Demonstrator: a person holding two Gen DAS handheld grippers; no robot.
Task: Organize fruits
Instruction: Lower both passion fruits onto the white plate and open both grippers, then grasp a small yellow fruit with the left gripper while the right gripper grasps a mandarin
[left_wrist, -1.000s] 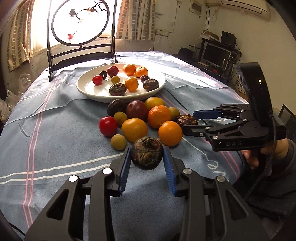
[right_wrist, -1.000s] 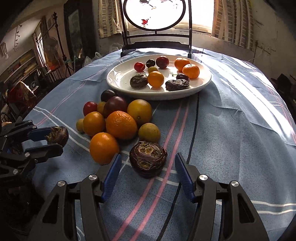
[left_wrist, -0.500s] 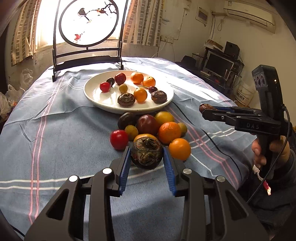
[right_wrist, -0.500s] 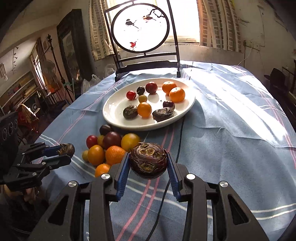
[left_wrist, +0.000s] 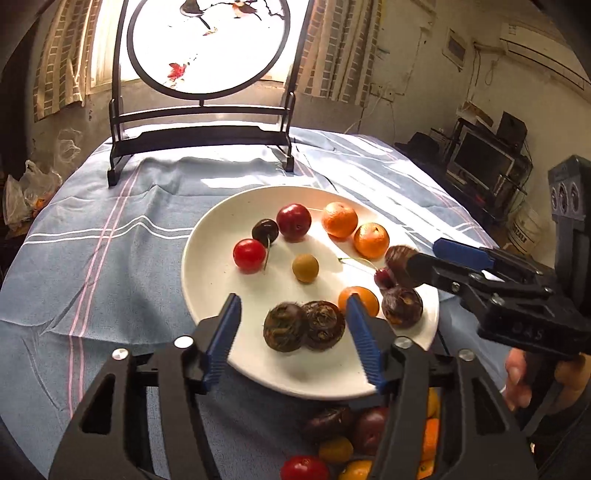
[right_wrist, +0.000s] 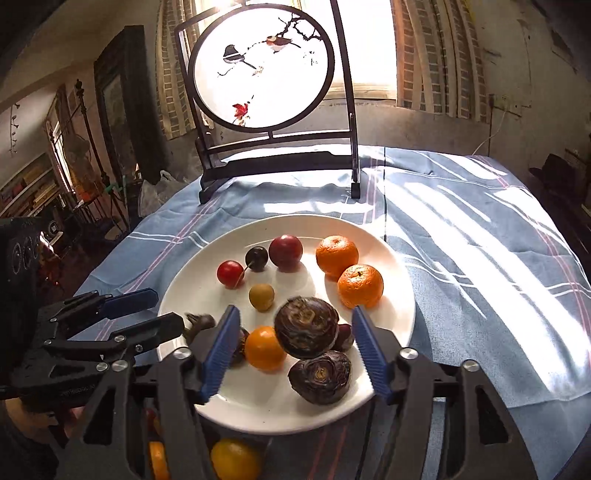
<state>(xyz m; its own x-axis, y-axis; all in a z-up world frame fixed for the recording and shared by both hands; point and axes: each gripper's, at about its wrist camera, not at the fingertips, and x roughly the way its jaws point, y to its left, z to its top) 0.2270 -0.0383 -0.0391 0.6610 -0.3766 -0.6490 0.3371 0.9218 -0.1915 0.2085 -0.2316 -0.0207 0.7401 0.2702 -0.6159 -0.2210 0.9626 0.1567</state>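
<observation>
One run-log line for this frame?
step: drop on plate | left gripper: jaws opening, water chestnut loose | right gripper: jaws opening, dark bulb loose

mixed fruits (right_wrist: 349, 286) on white plate (right_wrist: 395, 280)

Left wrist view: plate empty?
No. The plate holds tangerines, cherries and dark water chestnuts.

Sunlit curtained window (left_wrist: 66, 62), round painted screen (right_wrist: 260, 66), blue striped tablecloth (left_wrist: 110, 258), dim cluttered shelves (right_wrist: 26, 184)
</observation>
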